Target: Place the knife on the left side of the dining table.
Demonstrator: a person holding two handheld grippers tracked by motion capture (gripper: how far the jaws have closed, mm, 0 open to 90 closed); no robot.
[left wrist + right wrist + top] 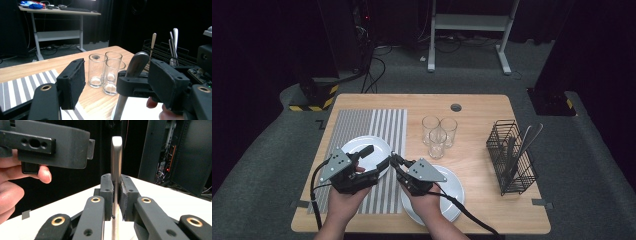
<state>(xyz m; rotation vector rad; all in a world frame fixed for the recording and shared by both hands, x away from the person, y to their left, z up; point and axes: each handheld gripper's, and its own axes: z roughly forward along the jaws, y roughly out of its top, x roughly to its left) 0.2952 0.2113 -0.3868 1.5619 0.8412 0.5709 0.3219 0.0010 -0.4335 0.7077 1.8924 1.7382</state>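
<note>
Right hand-held gripper (115, 195), bottom centre of its own view, clamped on a metal utensil handle (116, 157) standing upright. Left hand-held gripper (374, 157), lower left of high view, jaws apart just beside it, above a white plate (362, 146).

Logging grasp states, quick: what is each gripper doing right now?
Left gripper: open, holding nothing.
Right gripper: closed on a metal utensil handle.
</note>
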